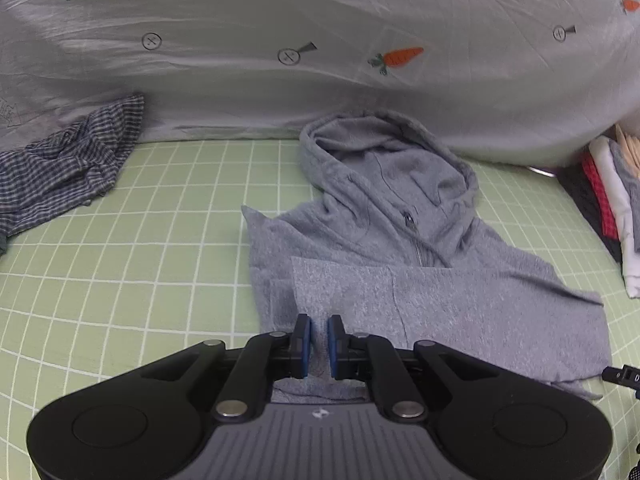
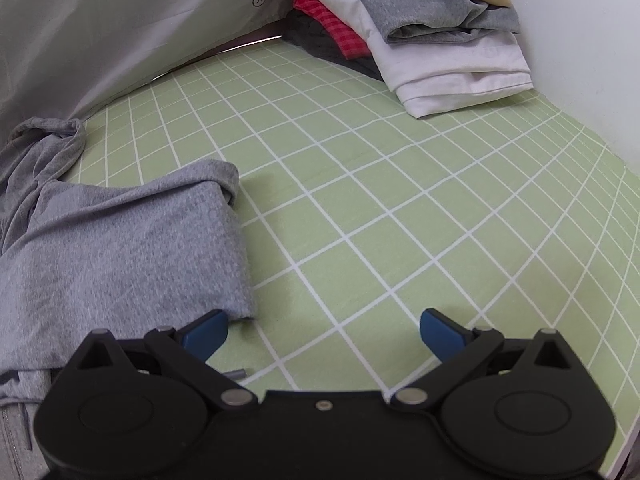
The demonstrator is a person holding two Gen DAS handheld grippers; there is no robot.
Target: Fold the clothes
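A grey zip hoodie (image 1: 400, 240) lies on the green checked sheet (image 1: 120, 260), hood toward the far side and its lower part folded up over the chest. My left gripper (image 1: 320, 336) sits at the near left edge of that folded layer, its blue pads close together with a crease of grey fabric pinched between them. In the right wrist view the hoodie (image 2: 120, 248) fills the left side, with its folded right edge showing. My right gripper (image 2: 324, 328) hangs wide open just right of that edge, above bare sheet (image 2: 400, 200), with nothing between its fingers.
A crumpled dark striped garment (image 1: 68, 168) lies at the far left. A stack of folded clothes (image 2: 440, 40) sits at the far right corner by a white wall. A white duvet with carrot prints (image 1: 320, 40) runs along the far side.
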